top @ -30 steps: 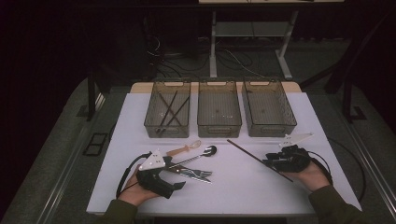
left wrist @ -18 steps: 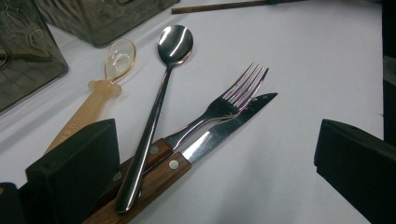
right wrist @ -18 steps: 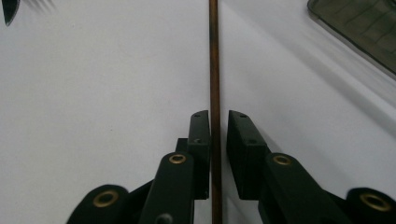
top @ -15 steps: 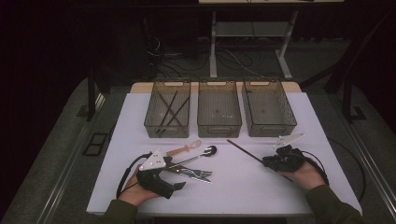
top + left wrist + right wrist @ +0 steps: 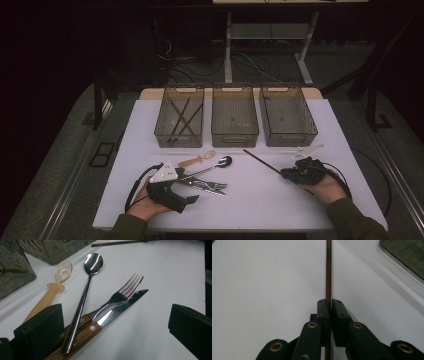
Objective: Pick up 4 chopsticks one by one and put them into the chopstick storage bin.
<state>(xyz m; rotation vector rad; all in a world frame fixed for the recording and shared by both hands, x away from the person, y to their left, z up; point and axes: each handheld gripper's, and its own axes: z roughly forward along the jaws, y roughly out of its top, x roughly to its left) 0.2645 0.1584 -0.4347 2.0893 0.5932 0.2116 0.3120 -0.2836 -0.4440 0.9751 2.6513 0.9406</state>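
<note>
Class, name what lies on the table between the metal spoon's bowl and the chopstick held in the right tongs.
Nothing: in the high view, bare white table separates spoon from chopstick.

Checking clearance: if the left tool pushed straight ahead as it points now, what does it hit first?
Likely the steel spoon: its handle lies just ahead of the open left tool, across the wooden-handled fork and knife. Depth is a guess.

- Three trays (image 5: 234, 116) line the far tabletop (image 5: 260, 200) edge, blocking passage there.
- Cutlery (image 5: 205, 172) clusters just beside the left gripper (image 5: 187, 187).
- The stick (image 5: 261, 161) slants across mid-tabletop.
- The near tabletop centre between the grippers is open.
</note>
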